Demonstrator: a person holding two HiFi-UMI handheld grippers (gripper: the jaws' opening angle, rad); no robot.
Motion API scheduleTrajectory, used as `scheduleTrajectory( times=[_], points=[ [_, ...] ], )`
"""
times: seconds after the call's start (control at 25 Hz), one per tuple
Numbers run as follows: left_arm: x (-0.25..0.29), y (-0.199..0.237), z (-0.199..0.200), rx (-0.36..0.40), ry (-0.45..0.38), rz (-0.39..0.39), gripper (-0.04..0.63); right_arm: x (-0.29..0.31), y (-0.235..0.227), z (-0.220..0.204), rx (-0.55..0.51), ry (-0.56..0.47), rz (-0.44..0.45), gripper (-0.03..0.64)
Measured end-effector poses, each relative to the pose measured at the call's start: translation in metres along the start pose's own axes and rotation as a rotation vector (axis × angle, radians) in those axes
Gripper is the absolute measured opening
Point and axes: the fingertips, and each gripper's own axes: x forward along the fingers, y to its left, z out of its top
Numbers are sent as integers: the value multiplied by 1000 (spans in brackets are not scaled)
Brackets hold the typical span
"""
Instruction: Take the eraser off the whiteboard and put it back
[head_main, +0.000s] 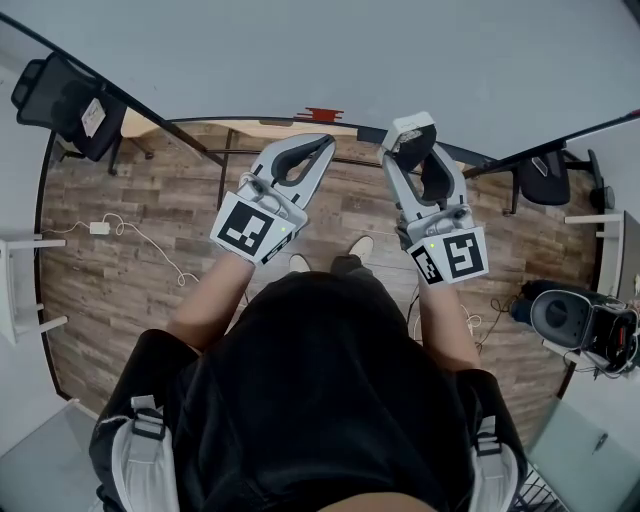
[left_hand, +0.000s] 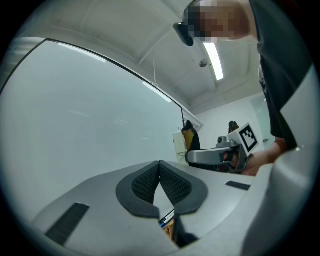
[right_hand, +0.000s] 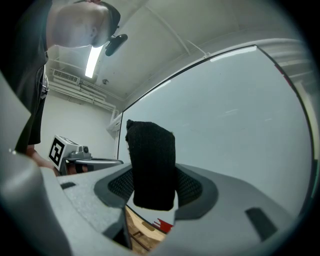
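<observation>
The whiteboard (head_main: 330, 50) fills the space ahead of both grippers. My right gripper (head_main: 412, 142) is shut on the eraser (head_main: 411, 130), whose white top shows in the head view. In the right gripper view the eraser (right_hand: 152, 165) stands upright between the jaws as a block of black felt, next to the whiteboard (right_hand: 230, 120). Whether it touches the board I cannot tell. My left gripper (head_main: 322, 145) is level beside the right one. Its dark pads (left_hand: 145, 182) meet at the tips with nothing between them, and the whiteboard (left_hand: 90, 115) is close on its left.
A wooden ledge (head_main: 260, 124) runs along the board's lower edge with a small red object (head_main: 322, 114) on it. Black office chairs stand at the left (head_main: 70, 100) and right (head_main: 545, 175). A white cable and adapter (head_main: 100, 228) lie on the wood floor, and a grey machine (head_main: 565, 315) stands at the right.
</observation>
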Motion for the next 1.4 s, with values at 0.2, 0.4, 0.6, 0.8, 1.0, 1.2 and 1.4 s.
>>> scheduleTrajectory(
  times=[0.2,0.4,0.6,0.8,1.0,1.2,1.4],
  points=[
    [-26,-2,2,-3,-12,4,-5,-4,26,-1,0,-3,13,219],
    [-48,2,1,-3,-18,9,-5,-1,49,-3,-5,-3,19,219],
    [-48,-3,6,6,-16,12,-5,-6,48,0,-7,-2,20,219],
    [-65,-1,5,9,-20,19,-5,-7,63,-2,-8,-7,21,219],
    [-60,4,8,12,-22,32,-5,-3,55,0,-7,-10,24,219],
    [-23,6,9,12,-2,42,-5,1,19,4,5,-12,27,219],
    [-1,6,13,22,-1,51,-5,4,-3,8,5,-25,37,219]
  ],
)
